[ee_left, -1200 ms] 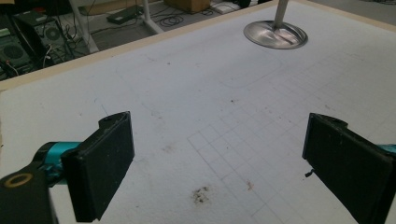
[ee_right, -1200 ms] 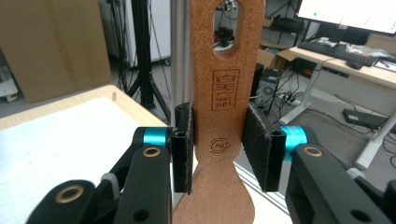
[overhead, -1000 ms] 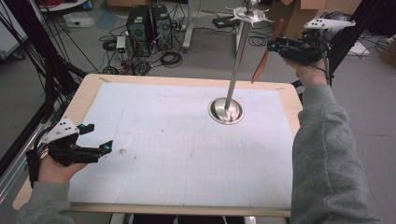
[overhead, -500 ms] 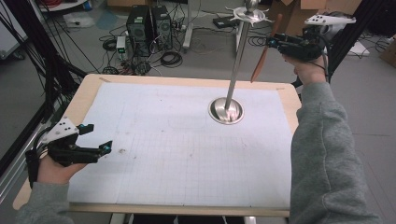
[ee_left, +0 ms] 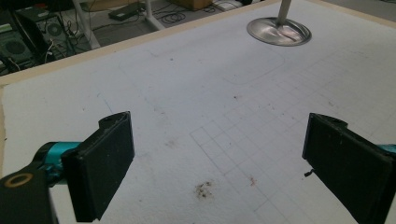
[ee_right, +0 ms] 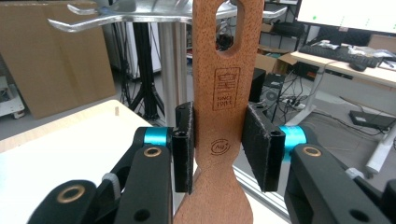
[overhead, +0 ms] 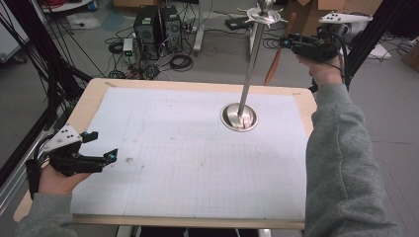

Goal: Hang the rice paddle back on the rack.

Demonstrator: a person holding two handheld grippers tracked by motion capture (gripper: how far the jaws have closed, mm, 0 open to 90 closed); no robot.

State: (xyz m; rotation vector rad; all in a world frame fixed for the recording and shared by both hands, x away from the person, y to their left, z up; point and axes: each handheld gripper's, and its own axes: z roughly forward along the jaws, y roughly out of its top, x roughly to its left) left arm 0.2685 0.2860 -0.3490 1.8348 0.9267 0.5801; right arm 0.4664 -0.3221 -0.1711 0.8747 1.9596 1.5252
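- My right gripper (ee_right: 217, 147) has its jaws clamped on the handle of a wooden spatula (ee_right: 223, 116), one pad flat against each narrow edge, below the hanging slot. Gripping there leaves the slot free, which I judge is the point: the slot has to slip over a hook.
- The spatula stands upright in the right gripper view, slot end up and broader part below the pads, so the slot already points toward the hooks of the metal stand (overhead: 245, 94).
- In the high view I hold the spatula (overhead: 276, 59) high in the air beyond the far right corner of the bench (overhead: 99, 91), just right of the stand's crown of hooks (overhead: 265, 15) and apart from it. Coming in at hook height should let me move sideways onto a prong rather than lift from below.
- The stand's round base (overhead: 239, 117) sits on the white mat toward the far right of the bench, and its pole rises from it; that weight should keep it from tipping as I hang things.
- My left gripper (overhead: 106, 158) rests at the near left corner, jaws wide apart on nothing, well clear of the stand. I keep it parked there since hanging needs one hand.
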